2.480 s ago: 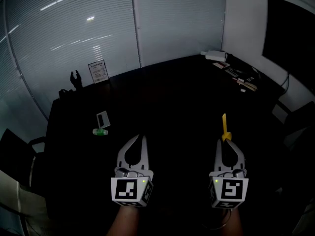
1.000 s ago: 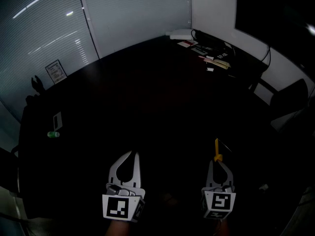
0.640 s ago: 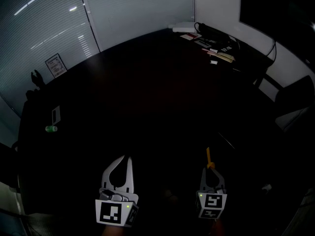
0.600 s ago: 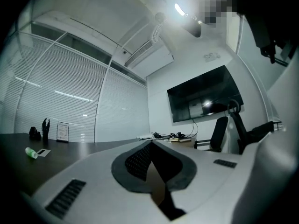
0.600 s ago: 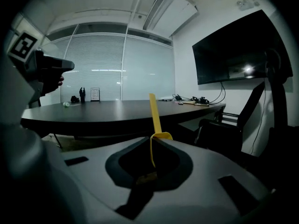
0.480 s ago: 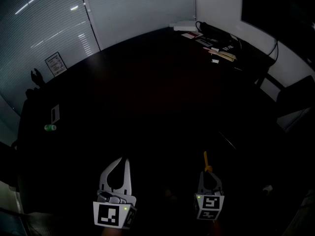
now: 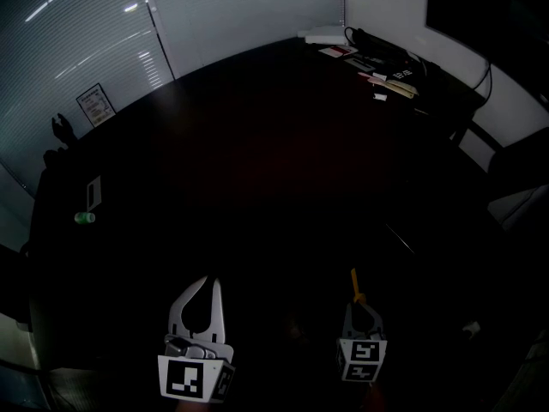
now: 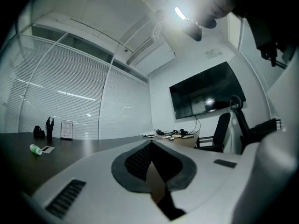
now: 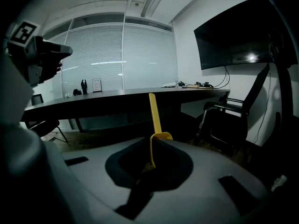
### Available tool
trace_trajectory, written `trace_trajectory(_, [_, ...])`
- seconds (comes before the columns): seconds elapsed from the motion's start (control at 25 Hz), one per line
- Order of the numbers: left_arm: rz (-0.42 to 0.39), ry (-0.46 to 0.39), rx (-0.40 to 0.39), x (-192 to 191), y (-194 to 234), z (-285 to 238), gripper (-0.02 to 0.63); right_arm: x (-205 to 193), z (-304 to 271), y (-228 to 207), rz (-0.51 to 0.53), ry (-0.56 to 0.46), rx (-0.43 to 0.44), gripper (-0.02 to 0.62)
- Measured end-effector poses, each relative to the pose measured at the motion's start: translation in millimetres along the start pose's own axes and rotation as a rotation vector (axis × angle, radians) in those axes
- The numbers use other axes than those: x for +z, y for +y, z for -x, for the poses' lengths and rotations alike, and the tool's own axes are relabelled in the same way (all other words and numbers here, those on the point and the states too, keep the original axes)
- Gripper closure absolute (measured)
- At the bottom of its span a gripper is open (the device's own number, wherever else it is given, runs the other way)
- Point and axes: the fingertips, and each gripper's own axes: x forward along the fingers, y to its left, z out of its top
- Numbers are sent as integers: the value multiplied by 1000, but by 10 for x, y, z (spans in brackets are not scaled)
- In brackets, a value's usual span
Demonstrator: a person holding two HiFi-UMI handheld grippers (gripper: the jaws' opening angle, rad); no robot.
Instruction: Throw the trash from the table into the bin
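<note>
Left gripper [image 7: 206, 280] and right gripper [image 7: 357, 304] bear pale grey fingers [image 7: 178, 313], black-and-white marker cubes [image 7: 189, 380].

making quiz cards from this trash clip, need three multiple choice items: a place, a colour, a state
1. Where on the table does the green bottle lie? A near its left edge; B between the grippers; C at the far right corner.
2. What colour is the strip in the right hand-held gripper? A red; B yellow; C blue.
3. How is the left hand-held gripper? A wide open; B shut on the bottle; C shut, empty.
Key: 1 A, it lies far left in the head view; 2 B, both views show yellow; 3 C, its tips meet on nothing.
</note>
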Motion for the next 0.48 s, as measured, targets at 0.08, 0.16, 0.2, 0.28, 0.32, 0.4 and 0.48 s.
trace_trajectory(0.08, [-2, 1, 1, -8, 5, -10, 609, -20, -9, -6, -2, 5, -1, 577])
trace_trajectory(0.16, [-1, 4, 0, -21, 0, -17, 609, -80, -22, -18, -12, 31, 0, 575])
trace_trajectory(0.2, [-1, 5, 0, -27, -2, -20, 609, -127, -32, -24, -15, 52, 0, 572])
trace_trajectory(0.28, [0, 4, 0, -35, -7, -27, 609, -224, -48, -47, -14, 93, 1, 552])
trace_trajectory(0.32, [0, 5, 0, -38, -11, -28, 609, -249, -51, -59, -16, 103, 2, 535])
trace_trajectory(0.4, [-1, 8, 0, -46, -12, -23, 609, -211, -62, -62, -47, 85, 8, 515])
trace_trajectory(0.48, [-1, 11, 2, -48, -10, -16, 609, -85, -77, -43, -89, 33, 15, 485])
